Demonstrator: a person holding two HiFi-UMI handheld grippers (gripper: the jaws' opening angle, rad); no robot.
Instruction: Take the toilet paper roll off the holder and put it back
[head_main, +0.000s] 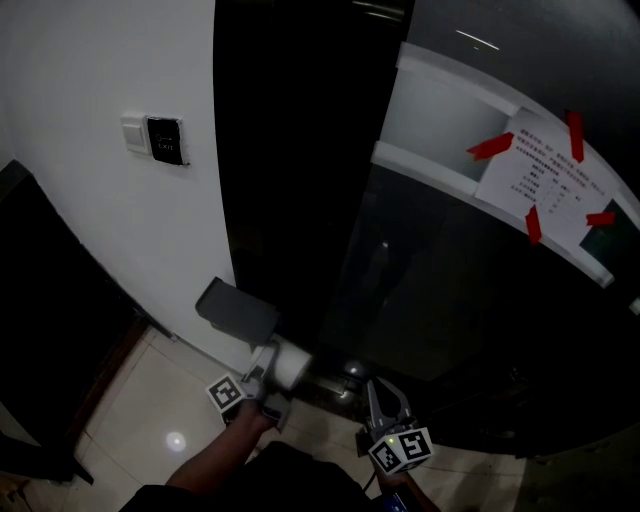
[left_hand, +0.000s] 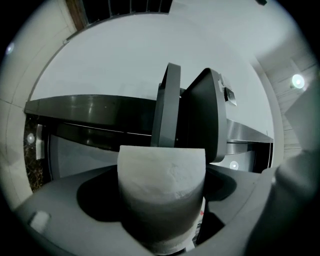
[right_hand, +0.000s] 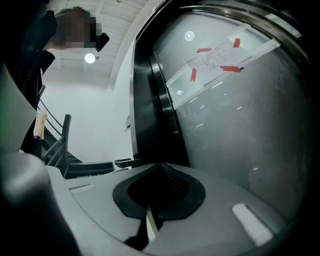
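Note:
A white toilet paper roll (head_main: 289, 364) sits between the jaws of my left gripper (head_main: 268, 378), just below the grey holder (head_main: 238, 311) on the white wall. In the left gripper view the roll (left_hand: 162, 192) fills the space between the jaws, and the holder's raised lid (left_hand: 202, 120) stands right behind it. My right gripper (head_main: 385, 400) hangs lower right, near a dark glass panel, with its jaws together and nothing in them; the right gripper view shows the same (right_hand: 161, 167).
A dark glass door (head_main: 470, 310) with a taped paper notice (head_main: 548, 182) stands to the right. A wall switch panel (head_main: 155, 138) is at upper left. Pale floor tiles (head_main: 150, 410) lie below. A dark railing (right_hand: 57, 142) shows in the right gripper view.

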